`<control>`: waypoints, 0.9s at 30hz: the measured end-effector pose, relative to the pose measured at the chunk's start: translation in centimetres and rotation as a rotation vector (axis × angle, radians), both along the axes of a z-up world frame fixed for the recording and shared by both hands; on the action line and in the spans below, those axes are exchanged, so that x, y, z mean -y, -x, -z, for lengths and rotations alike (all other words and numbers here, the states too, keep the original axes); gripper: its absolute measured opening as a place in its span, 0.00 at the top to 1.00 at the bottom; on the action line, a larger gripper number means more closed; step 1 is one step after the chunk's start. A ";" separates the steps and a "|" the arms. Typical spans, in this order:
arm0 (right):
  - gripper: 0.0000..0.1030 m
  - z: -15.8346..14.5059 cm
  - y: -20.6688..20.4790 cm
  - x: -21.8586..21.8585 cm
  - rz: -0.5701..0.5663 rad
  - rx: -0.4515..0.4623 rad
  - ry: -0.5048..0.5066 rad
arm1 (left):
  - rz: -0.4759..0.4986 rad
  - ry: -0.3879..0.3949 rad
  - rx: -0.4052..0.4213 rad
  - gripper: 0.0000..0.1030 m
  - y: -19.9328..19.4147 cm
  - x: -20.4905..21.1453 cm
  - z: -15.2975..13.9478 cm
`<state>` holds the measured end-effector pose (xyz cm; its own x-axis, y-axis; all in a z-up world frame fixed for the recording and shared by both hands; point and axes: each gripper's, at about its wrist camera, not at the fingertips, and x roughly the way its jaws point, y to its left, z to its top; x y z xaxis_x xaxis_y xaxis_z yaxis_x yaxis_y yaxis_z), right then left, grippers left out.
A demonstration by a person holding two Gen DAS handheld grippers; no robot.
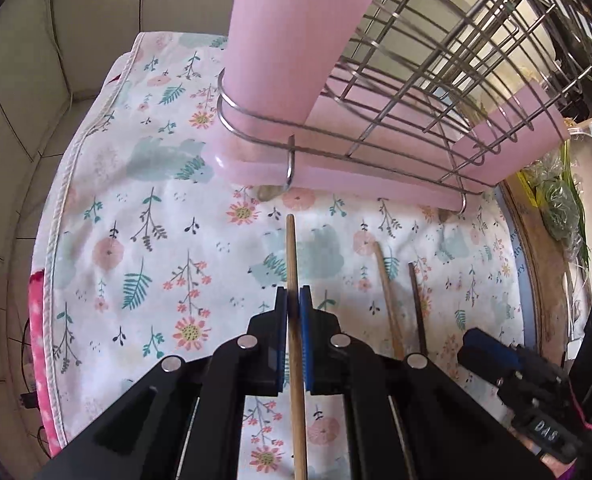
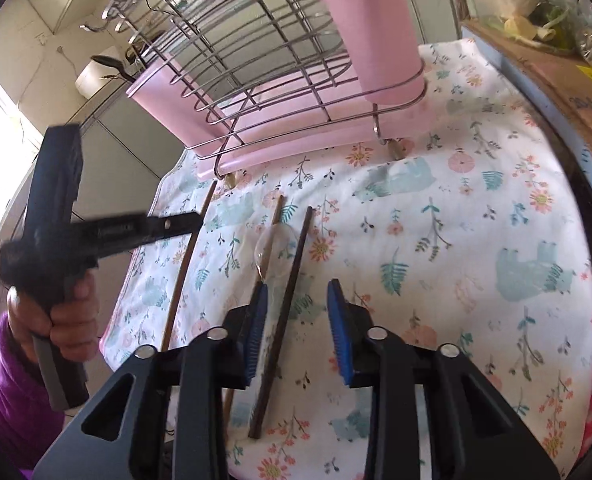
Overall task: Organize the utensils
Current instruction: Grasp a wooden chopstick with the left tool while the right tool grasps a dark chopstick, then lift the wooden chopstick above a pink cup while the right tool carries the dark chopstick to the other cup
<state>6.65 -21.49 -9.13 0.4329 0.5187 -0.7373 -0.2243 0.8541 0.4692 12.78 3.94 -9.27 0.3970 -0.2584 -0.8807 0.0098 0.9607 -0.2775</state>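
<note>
My left gripper (image 1: 294, 300) is shut on a light wooden chopstick (image 1: 294, 272) that points toward the wire dish rack (image 1: 395, 92) with its pink tray and tall pink utensil cup (image 1: 292, 36). Two more chopsticks lie to its right on the floral cloth: a light one (image 1: 387, 296) and a dark one (image 1: 417, 304). In the right wrist view, my right gripper (image 2: 297, 300) is open low over the dark chopstick (image 2: 286, 312). The light chopstick (image 2: 270, 236) lies just to its left. The held chopstick (image 2: 186, 264) shows at the left under the left gripper (image 2: 184, 224).
The floral cloth (image 2: 455, 220) covers the table. A cardboard box (image 2: 555, 68) with greens borders its right edge. The rack's wire feet (image 1: 290, 172) rest on the cloth. Tiled wall lies beyond the left edge.
</note>
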 end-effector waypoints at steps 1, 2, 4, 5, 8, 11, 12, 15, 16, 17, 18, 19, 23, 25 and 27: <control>0.79 0.2 -0.8 -0.3 0.003 -0.020 0.006 | 0.000 -0.001 -0.011 0.95 0.0 -0.1 0.4; 0.83 0.4 -1.6 -0.6 0.005 -0.041 0.009 | 0.004 -0.002 -0.020 0.95 0.1 -0.3 0.7; 0.84 0.7 -2.9 -0.9 0.011 -0.072 0.007 | 0.012 -0.005 -0.032 0.95 0.0 -0.3 1.2; 0.84 0.8 -3.6 -1.1 0.018 -0.088 0.009 | 0.020 -0.009 -0.031 0.95 0.0 -0.3 1.3; 0.84 1.0 -5.1 -1.9 0.021 -0.117 0.028 | 0.040 -0.026 -0.039 0.94 -0.4 0.4 1.5; 0.84 1.3 -5.8 -3.0 0.013 -0.126 0.075 | 0.054 -0.033 -0.066 0.93 -1.0 1.2 2.3; 0.84 1.5 -6.0 -3.3 0.013 -0.129 0.093 | 0.057 -0.039 -0.067 0.93 -1.2 1.5 2.4; 0.84 1.8 -6.5 -4.2 0.014 -0.133 0.146 | 0.072 -0.052 -0.070 0.93 -1.4 1.9 2.5; 0.84 1.8 -6.7 -4.4 0.013 -0.133 0.158 | 0.074 -0.051 -0.074 0.93 -1.4 1.9 2.5; 0.84 1.8 -6.7 -4.6 0.011 -0.133 0.170 | 0.076 -0.049 -0.078 0.93 -1.5 1.9 2.5; 0.84 1.9 -6.9 -5.0 0.009 -0.132 0.182 | 0.077 -0.046 -0.085 0.93 -1.6 1.9 2.5; 0.84 1.9 -6.9 -5.2 0.006 -0.132 0.192 | 0.076 -0.041 -0.091 0.93 -1.7 1.8 2.5; 0.93 2.1 -7.0 -6.4 0.008 -0.109 0.232 | 0.069 -0.022 -0.113 0.93 -2.2 1.4 2.6; 0.94 2.2 -6.9 -6.2 0.017 -0.105 0.206 | 0.071 -0.020 -0.104 0.94 -2.0 1.1 2.3; 0.94 2.0 -6.6 -5.7 0.026 -0.095 0.162 | 0.067 -0.017 -0.084 0.95 -1.5 0.4 1.8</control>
<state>13.29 -15.83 -11.12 0.3696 0.3796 -0.8481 -0.1624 0.9251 0.3433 14.25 3.57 -11.07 0.3042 -0.2670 -0.9144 0.0517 0.9631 -0.2640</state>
